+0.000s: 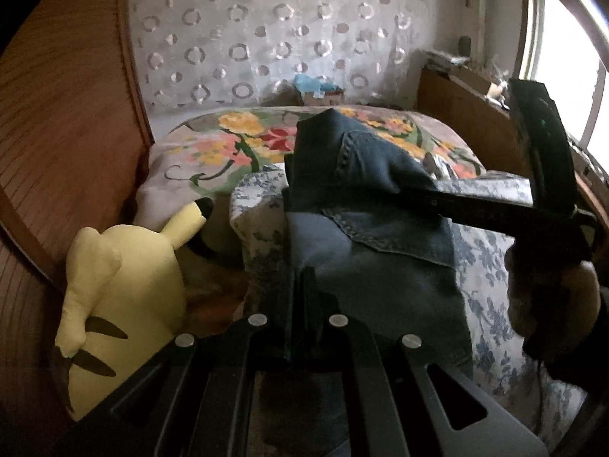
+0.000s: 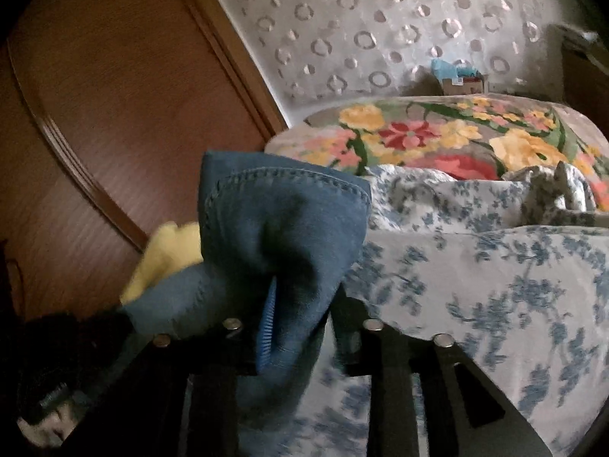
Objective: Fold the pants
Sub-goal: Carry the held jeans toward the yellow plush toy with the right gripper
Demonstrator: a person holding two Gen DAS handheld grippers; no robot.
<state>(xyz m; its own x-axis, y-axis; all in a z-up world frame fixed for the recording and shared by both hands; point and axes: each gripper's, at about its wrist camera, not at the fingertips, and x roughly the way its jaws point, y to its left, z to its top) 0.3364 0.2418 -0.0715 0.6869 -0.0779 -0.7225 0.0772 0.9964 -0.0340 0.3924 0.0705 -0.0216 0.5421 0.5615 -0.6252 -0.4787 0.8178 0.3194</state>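
Blue denim pants [image 1: 380,266] lie bunched on the bed, one fold raised towards the flowered blanket. My left gripper [image 1: 300,293] is shut on a thick edge of the denim close to the camera. My right gripper [image 1: 437,186] reaches in from the right over the top of the pants. In the right wrist view the pants [image 2: 281,221] drape over and between the fingers of the right gripper [image 2: 304,304]. Its jaws stand apart, the blue ridged pad [image 2: 266,323] shows bare beside the cloth, and the cloth hangs loose there.
The bed carries a white sheet with blue flowers [image 2: 495,266] and a bright flowered blanket [image 1: 228,141] behind it. A yellow plush toy [image 1: 121,266] leans at the bed's left edge against a brown wooden door [image 1: 57,133]. A hand [image 1: 552,297] holds the right gripper.
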